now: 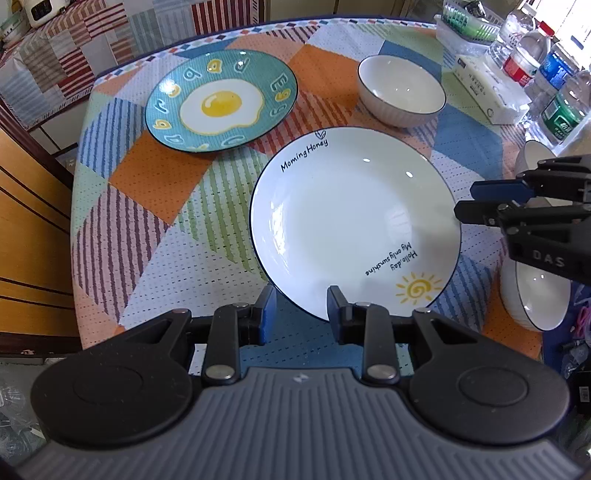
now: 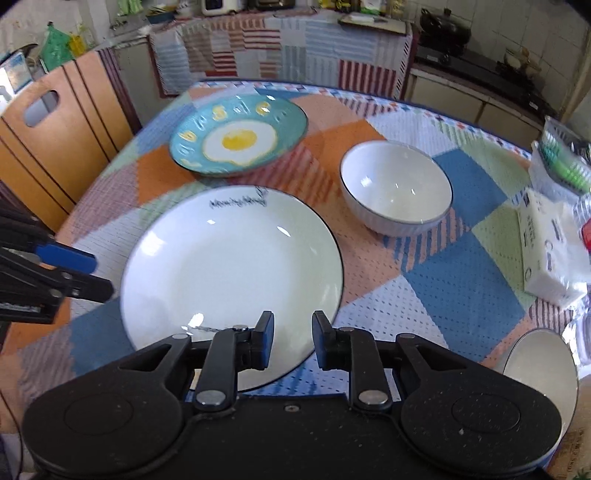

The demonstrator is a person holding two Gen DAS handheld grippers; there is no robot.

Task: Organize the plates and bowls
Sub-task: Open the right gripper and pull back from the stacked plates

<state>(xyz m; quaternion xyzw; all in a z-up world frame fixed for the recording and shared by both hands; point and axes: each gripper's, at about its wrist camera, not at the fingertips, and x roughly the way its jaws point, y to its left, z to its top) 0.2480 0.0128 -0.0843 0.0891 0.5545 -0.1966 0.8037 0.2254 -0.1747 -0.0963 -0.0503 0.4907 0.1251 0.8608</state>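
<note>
A white plate (image 1: 351, 218) with black lettering and a sun drawing lies on the patchwork table. It also shows in the right wrist view (image 2: 229, 273). A teal plate (image 1: 221, 101) with a fried-egg picture lies behind it to the left (image 2: 240, 136). A white ribbed bowl (image 1: 400, 90) stands behind the white plate to the right (image 2: 395, 188). My left gripper (image 1: 301, 308) is open at the white plate's near rim. My right gripper (image 2: 293, 338) is open over the plate's near right rim, and shows from the side in the left wrist view (image 1: 465, 201).
Another white bowl (image 1: 535, 299) stands at the table's right edge, and one more (image 1: 532, 155) behind the right gripper. A tissue pack (image 2: 546, 243), water bottles (image 1: 554, 74) and a plastic basket (image 1: 469, 26) crowd the far right. A wooden chair (image 2: 55, 122) stands left.
</note>
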